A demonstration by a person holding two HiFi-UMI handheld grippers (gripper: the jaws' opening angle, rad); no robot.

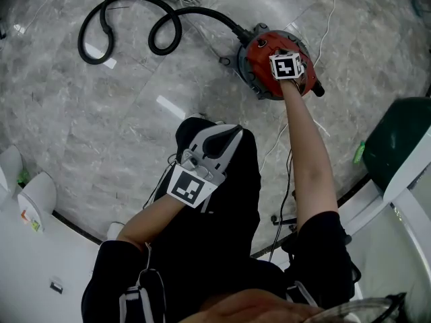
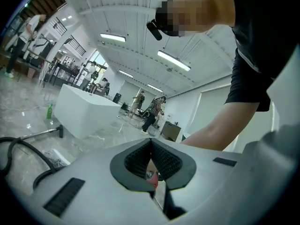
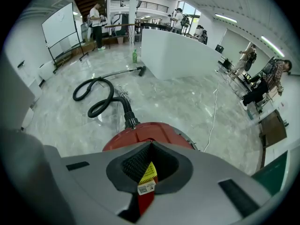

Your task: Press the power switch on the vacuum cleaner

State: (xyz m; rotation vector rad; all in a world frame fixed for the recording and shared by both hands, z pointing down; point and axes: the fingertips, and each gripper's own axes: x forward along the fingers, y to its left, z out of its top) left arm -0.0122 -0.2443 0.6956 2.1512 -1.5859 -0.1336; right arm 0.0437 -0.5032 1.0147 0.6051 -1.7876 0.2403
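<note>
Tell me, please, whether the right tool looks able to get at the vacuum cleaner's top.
Probably yes: the right tool, jaws together, hangs right above the red vacuum cleaner with nothing between them.

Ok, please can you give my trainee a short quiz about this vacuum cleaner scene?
1. True or false: the right gripper is at the red vacuum cleaner.
2. The black hose lies: A, looped on the floor; B, wound round the vacuum cleaner; C, on a table.
3. Are the left gripper's jaws apart or together?
Key: 1 true; 2 A; 3 together.
</note>
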